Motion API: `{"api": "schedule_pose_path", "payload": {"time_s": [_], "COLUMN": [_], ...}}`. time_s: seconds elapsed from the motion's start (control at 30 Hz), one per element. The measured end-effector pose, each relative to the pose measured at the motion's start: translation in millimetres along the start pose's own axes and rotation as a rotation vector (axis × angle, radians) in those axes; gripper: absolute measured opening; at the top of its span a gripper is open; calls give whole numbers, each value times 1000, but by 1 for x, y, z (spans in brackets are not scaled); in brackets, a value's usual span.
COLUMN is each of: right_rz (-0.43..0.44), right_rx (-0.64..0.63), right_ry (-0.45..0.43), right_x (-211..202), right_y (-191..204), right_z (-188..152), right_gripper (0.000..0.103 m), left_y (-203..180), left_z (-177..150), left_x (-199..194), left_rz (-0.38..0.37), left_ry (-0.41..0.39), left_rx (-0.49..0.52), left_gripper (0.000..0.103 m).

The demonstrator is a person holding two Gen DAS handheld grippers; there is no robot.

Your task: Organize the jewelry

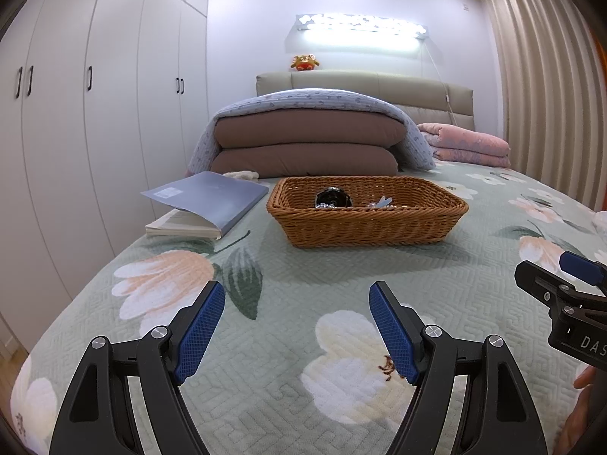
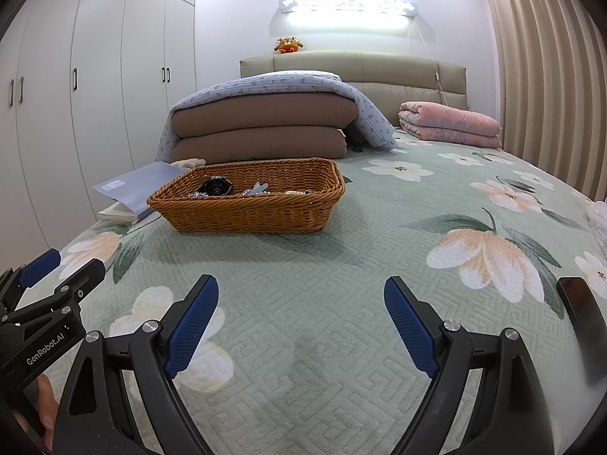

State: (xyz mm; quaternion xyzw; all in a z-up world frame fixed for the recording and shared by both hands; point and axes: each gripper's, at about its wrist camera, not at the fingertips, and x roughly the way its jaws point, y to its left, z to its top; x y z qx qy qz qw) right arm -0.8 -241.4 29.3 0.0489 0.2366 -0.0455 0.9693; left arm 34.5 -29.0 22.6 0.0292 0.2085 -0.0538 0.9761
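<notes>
The left gripper (image 1: 297,295) is held low and level, its two blue-padded fingers (image 1: 199,331) spread wide apart with nothing between them. The right gripper (image 2: 301,290) sits in the same pose, jaws parted wide and empty, blue pads (image 2: 411,331) facing inward. The two are side by side, near each other but apart: each shows at the edge of the other's wrist view. A bit of the person's hand (image 2: 47,398) shows beneath the left gripper's body.
</notes>
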Motion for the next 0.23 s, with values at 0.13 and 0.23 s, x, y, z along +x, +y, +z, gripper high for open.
{"api": "schedule_pose_path", "payload": {"time_s": [0.13, 0.23], "right_rz": [0, 0], "right_rx": [0, 0], "right_ry": [0, 0], "right_x": [0, 0], "right_y": [0, 0], "right_z": [0, 0], "right_gripper": [91, 91], "left_y": [1, 2], "left_z": [0, 0], "left_x": [0, -1], "left_rz": [2, 9], "left_ry": [-6, -15], "left_rx": [-4, -8], "left_gripper": [80, 80]}}
